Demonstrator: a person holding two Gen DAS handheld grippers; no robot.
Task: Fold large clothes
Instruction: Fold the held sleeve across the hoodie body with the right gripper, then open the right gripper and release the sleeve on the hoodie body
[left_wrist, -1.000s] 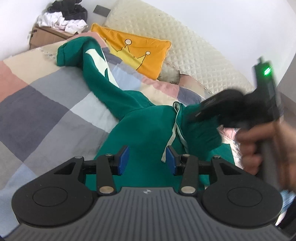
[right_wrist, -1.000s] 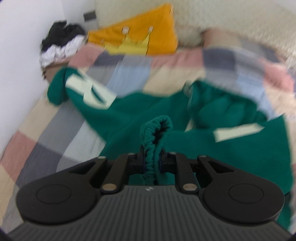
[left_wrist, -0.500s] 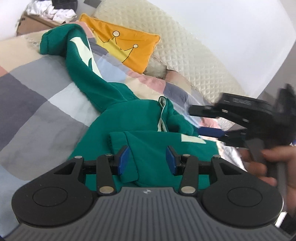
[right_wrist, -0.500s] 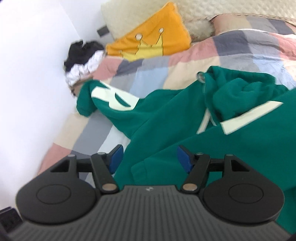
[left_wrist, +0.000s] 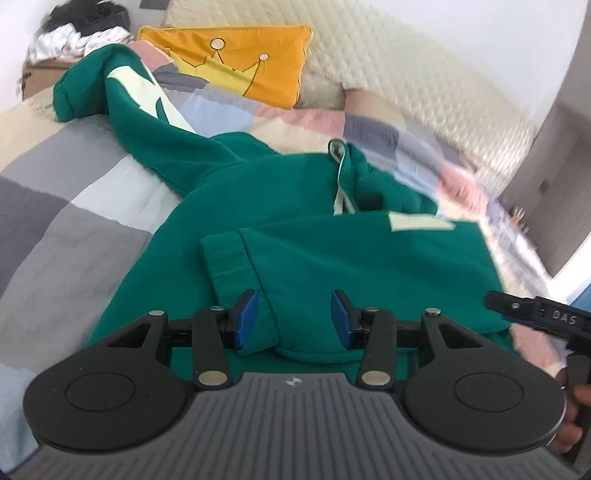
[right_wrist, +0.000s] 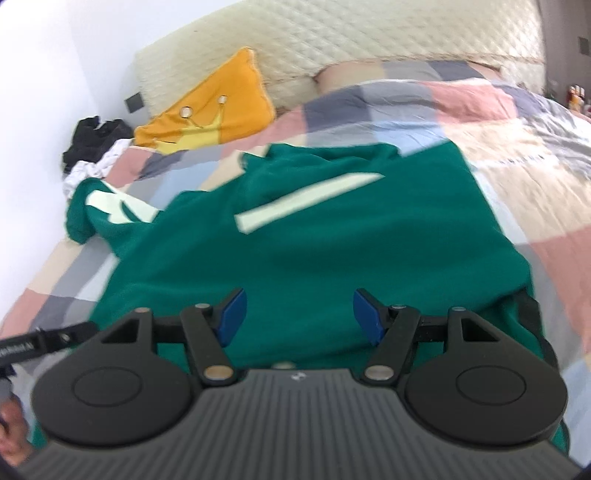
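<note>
A checked quilt (left_wrist: 66, 206) in grey, pink, beige and pale blue is spread over the bed below and ahead of the tongs. An orange cushion (left_wrist: 240, 62) printed with a yellow crown is propped far ahead against a quilted cream headboard (right_wrist: 332, 37). A heap of black and white clothes (right_wrist: 92, 147) is seen far ahead to the left, beside the white wall.

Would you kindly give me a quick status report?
Both grippers, left and right, open, holding nothing. Hoodie on bed: one sleeve folded in, the other outstretched. Nothing in the way.
</note>
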